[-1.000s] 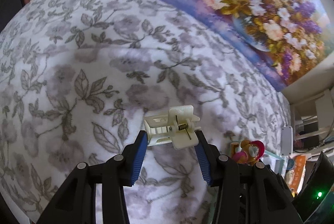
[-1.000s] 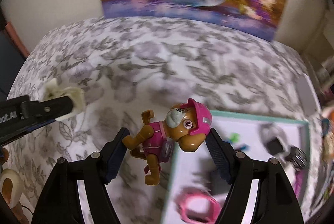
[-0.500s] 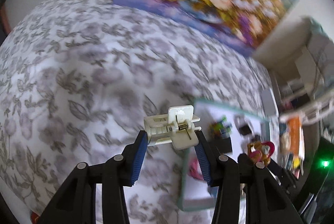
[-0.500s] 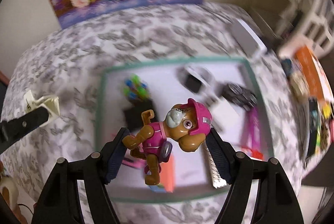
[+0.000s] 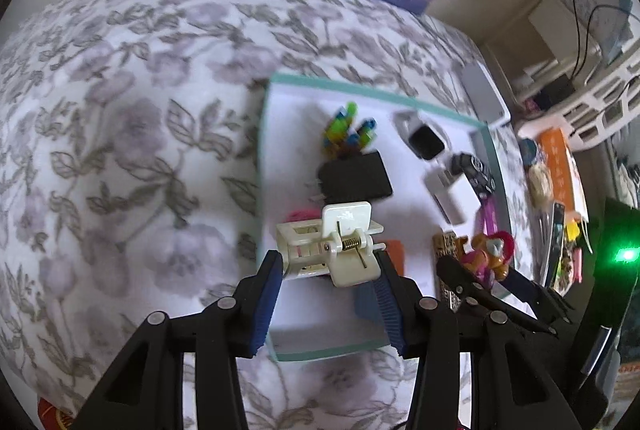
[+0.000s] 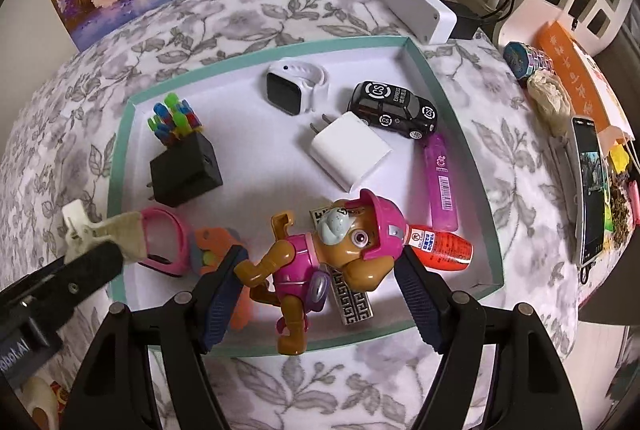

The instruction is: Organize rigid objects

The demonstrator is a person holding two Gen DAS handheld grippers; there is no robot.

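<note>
You have two tools, the left [image 5: 328,270] clamped on one white clip [image 5: 334,248], the right [image 6: 320,266] on one toy pup [image 6: 320,254]. In the one tray [image 6: 452,101]: two chargers, black [image 6: 185,173] and white [image 6: 350,149], one toy car [image 6: 394,107], one white watch [image 6: 296,87].

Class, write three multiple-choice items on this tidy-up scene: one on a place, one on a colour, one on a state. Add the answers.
1. Where does the black toy car lie?
A. inside the tray
B. on the bedspread
C. on the painting

2. What colour is the hat of the toy dog?
A. green
B. pink
C. yellow

3. What is the left gripper doing?
A. hanging open
B. gripping a white clip
C. gripping the car

Answers: 1 A, it sits within the teal rim; 2 B, the hat is plainly pink; 3 B, both pads press the clip.
</note>
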